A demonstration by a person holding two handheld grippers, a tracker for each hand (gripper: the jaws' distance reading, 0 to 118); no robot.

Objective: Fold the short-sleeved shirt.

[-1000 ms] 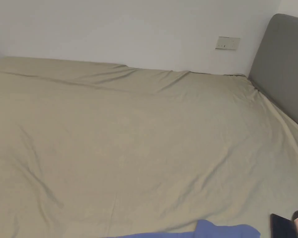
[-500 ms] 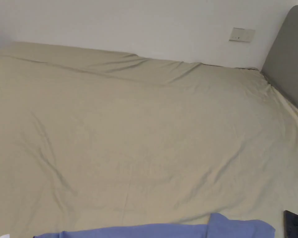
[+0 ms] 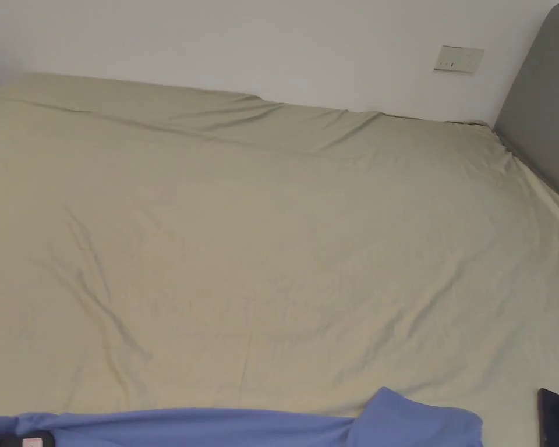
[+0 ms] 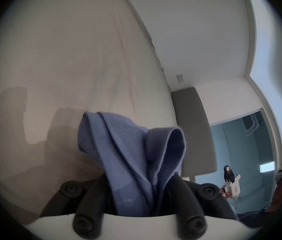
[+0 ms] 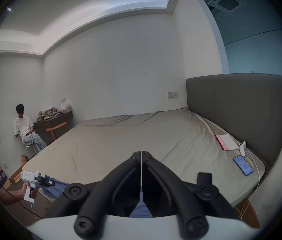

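The left hand-held gripper [image 4: 136, 183] is clamped on a bunched edge of the blue shirt [image 3: 214, 428]; the right hand-held gripper [image 5: 141, 154] has its jaws closed, blue cloth showing at their base, though whether they pinch it is unclear. The shirt hangs along the bed's [image 3: 272, 233] near edge, so spreading it flat seems the step in hand; next, carry it onto the sheet

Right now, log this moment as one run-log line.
stage: shirt at near bed edge, unfolded | left hand-held gripper: shut on shirt | right hand-held gripper: shut, shirt between jaw bases

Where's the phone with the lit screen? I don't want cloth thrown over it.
In the right gripper view, the phone lies on the bed's right edge, near the headboard, beside the white charger.
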